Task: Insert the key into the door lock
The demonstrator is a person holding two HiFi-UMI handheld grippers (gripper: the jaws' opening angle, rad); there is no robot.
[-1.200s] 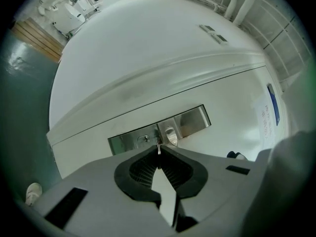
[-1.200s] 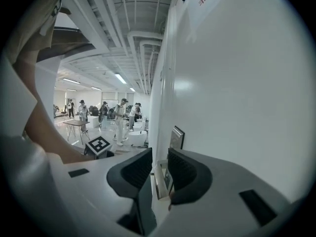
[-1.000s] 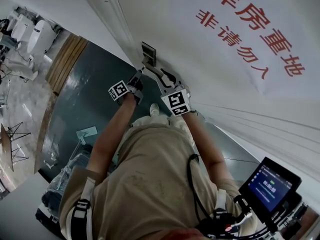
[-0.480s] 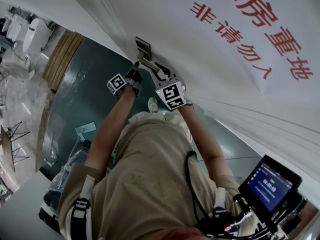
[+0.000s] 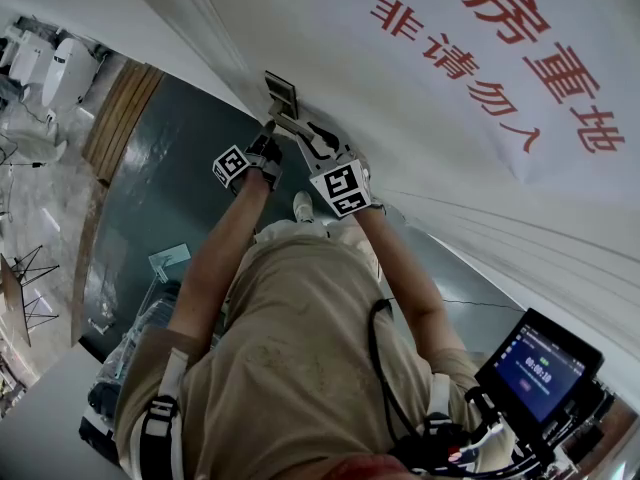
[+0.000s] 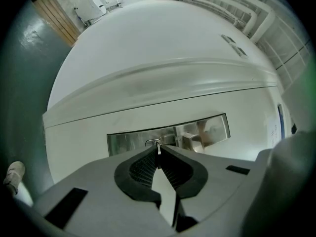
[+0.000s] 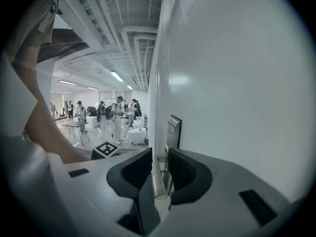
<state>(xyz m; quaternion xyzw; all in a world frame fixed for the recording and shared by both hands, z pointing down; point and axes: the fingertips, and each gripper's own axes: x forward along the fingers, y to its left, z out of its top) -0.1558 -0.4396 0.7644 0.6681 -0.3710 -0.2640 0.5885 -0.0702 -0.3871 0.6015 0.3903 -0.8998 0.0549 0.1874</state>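
A steel lock plate (image 5: 282, 92) sits on the white door (image 5: 430, 118) near its edge. My left gripper (image 5: 269, 130) is shut on a thin key (image 6: 158, 149). The key's tip sits right at the small keyhole (image 6: 153, 142) in the lock plate (image 6: 207, 128), but how deep it reaches is hidden by the pads. My right gripper (image 5: 313, 140) is shut on the door handle (image 7: 157, 176), a pale lever running from the lock plate (image 7: 174, 128) back between its pads. In the right gripper view my left gripper shows only as its marker cube (image 7: 105, 149).
Red characters (image 5: 500, 38) are printed on the door. The door frame (image 5: 205, 18) runs to the upper left, with dark floor (image 5: 170, 178) below it. A tablet screen (image 5: 535, 368) hangs at my lower right. People and tables (image 7: 98, 115) stand far off in the hall.
The left gripper with the key has edged slightly nearer the lock plate. The right gripper stays on the handle. The view has shifted a little.
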